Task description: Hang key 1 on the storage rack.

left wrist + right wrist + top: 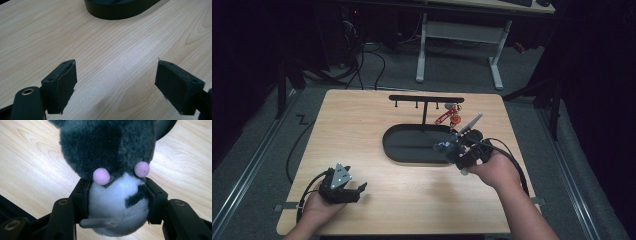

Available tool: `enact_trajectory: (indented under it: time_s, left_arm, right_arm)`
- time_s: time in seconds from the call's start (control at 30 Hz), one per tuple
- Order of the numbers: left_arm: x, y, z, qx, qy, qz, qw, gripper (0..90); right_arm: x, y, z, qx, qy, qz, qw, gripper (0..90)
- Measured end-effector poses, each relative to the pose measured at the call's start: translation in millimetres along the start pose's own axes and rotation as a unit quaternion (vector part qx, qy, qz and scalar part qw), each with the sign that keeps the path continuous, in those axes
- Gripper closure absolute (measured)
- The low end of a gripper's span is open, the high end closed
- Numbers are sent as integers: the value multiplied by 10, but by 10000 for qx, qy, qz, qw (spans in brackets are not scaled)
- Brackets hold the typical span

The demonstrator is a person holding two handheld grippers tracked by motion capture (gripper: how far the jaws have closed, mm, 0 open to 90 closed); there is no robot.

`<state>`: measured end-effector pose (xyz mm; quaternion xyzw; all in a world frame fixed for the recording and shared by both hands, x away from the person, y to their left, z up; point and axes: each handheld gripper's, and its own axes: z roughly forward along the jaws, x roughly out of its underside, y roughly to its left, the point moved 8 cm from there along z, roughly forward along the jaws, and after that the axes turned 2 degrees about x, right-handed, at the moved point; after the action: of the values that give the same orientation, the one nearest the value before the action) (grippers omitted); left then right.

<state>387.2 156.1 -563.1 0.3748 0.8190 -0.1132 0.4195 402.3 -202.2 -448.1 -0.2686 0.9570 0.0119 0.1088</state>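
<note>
1. Plush toy (pixel 110 170), grey and white, sits clamped between the right gripper (pixel 117 202) jaws at its white belly.
2. Soft, light, squashy: grip the belly.
3. Left gripper (pixel 116 85) jaws gape wide, empty, over bare table (pixel 125 45).

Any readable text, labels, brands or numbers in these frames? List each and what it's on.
None readable.
Red tag hanging from the black T-shaped hook rack: any print on the tag is too small and blurred to read.
Grey and white plush toy held in the right gripper: no label showing.
Black oval tray, light wooden table, left gripper: no markings.
</note>
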Motion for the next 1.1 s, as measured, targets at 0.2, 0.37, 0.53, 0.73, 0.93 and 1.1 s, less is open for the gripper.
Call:
enact_trajectory:
  time_s: [0.2,0.37,0.53,0.73,0.93,1.1]
  left_arm:
    - [-8,-21,27,27,-2,28,10000,178]
    - [2,-18,-17,31,-22,41,10000,178]
    - [12,-11,-15,22,-2,22,10000,178]
    - [28,-27,1,-19,68,131,9999,178]
    - [19,-36,-6,4,49,147,9999,178]
    - [16,-29,-7,4,37,135,9999,179]
  right_arm:
    - [-151,-64,-127,15,1,106,9999,483]
    - [-241,-102,-175,9,-64,248,9997,483]
    - [-309,-137,-225,49,-62,296,9995,482]
    - [-421,-192,-319,44,-120,342,9993,482]
    - [-527,-217,-387,77,-153,416,9990,482]
    - [-618,-230,-427,134,-190,441,9988,482]
